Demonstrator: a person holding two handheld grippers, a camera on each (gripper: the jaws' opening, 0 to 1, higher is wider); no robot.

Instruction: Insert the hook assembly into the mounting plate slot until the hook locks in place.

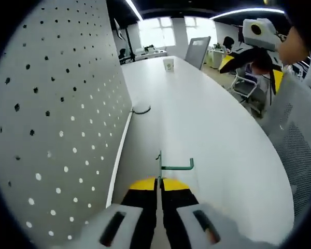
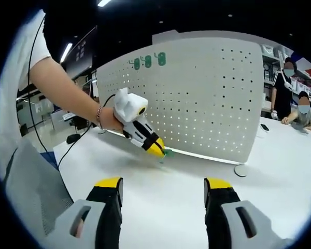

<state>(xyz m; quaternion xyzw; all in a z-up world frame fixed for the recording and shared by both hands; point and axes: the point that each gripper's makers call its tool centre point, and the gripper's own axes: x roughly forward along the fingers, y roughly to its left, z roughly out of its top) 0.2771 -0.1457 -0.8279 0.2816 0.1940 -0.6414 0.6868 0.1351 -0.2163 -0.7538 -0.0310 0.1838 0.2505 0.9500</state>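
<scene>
Centrally in the left gripper view, the left gripper [image 1: 159, 185] has its yellow-tipped jaws pressed together on the stem of a green hook [image 1: 172, 166], whose arm runs sideways and ends in a short upturned tip. The hook is held just above the white table [image 1: 207, 124], near the lower edge of the upright white pegboard [image 1: 57, 119], without touching it. A thin dark wire hook [image 1: 140, 110] lies on the table right at the pegboard's foot, farther along that edge. A small white cup [image 1: 168, 64] stands near the table's far end, with a grey chair [image 1: 198, 51] behind it.

In the right gripper view, the right gripper [image 2: 163, 194] hangs over the table with its jaws wide apart and nothing between them. Beyond it, the left gripper [image 2: 158, 148] points its tips down toward the table just before the pegboard's [image 2: 207, 98] bottom edge; the hook [image 2: 167, 152] shows as a small green spot at those tips. Three green items [image 2: 147, 61] hang near the pegboard's upper edge; what they are cannot be told. A round base [image 2: 241, 170] sits on the table by the pegboard's lower corner.
</scene>
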